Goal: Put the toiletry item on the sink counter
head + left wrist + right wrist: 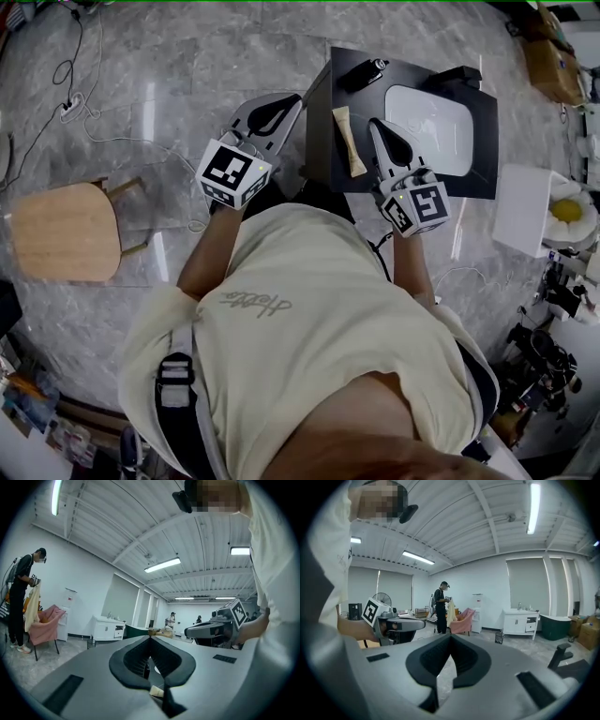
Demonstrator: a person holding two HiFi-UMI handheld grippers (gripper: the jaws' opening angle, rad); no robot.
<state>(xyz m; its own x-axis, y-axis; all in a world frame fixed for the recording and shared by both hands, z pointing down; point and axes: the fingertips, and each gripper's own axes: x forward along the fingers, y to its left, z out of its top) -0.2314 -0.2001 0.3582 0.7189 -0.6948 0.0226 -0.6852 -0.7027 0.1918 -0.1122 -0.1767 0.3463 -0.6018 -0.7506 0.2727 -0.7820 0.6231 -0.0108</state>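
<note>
Right now the left gripper (295, 99) and the right gripper (376, 126) both have their jaws pressed together with nothing in them. The tan toiletry item (349, 141) lies flat on the black sink counter (480, 150). It is between the two grippers, left of the white basin (431, 127).

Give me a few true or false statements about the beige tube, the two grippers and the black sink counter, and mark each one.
1. The beige tube lies on the black sink counter, left of the white basin. True.
2. The right gripper grips the tube. False: its jaws are together on nothing, and the tube lies beside it.
3. The left gripper hangs over the basin. False: it is left of the counter, over the grey marble floor.
4. A wooden chair stands on the floor at the far left. True.
</note>
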